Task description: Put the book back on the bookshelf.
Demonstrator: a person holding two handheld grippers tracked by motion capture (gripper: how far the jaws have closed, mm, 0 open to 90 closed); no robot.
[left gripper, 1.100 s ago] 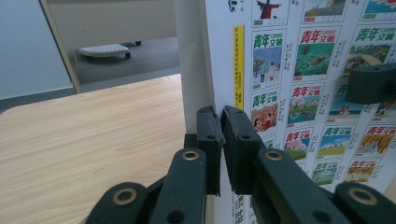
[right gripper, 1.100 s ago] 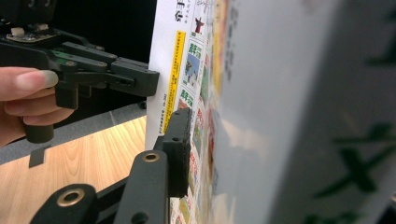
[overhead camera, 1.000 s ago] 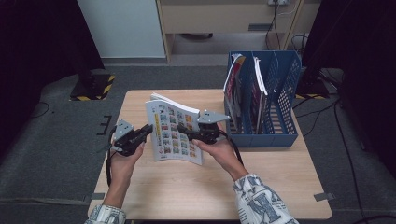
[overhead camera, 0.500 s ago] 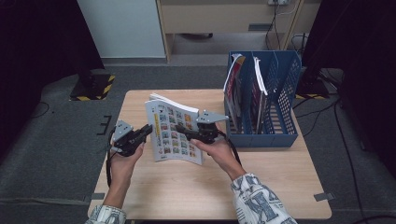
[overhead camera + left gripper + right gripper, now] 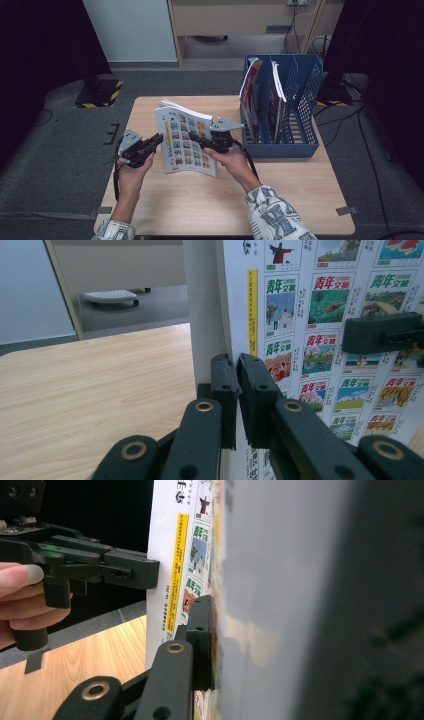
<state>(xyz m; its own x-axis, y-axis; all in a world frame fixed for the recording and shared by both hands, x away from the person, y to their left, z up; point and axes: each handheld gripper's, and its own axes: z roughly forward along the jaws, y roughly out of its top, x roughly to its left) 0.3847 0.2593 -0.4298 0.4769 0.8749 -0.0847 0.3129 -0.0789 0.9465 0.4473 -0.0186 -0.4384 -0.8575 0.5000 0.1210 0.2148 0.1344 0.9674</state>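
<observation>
Above the table (image 5: 150, 210), both tongs (image 5: 159, 141) (image 5: 192, 136) pinch the upright magazine (image 5: 186, 142), right apparently just tightened.

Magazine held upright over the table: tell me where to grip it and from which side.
Grip the magazine at its two side edges, one gripper from each side: it stands upright and thin, so jaws can straddle an edge, as the left gripper does at the spine.
</observation>
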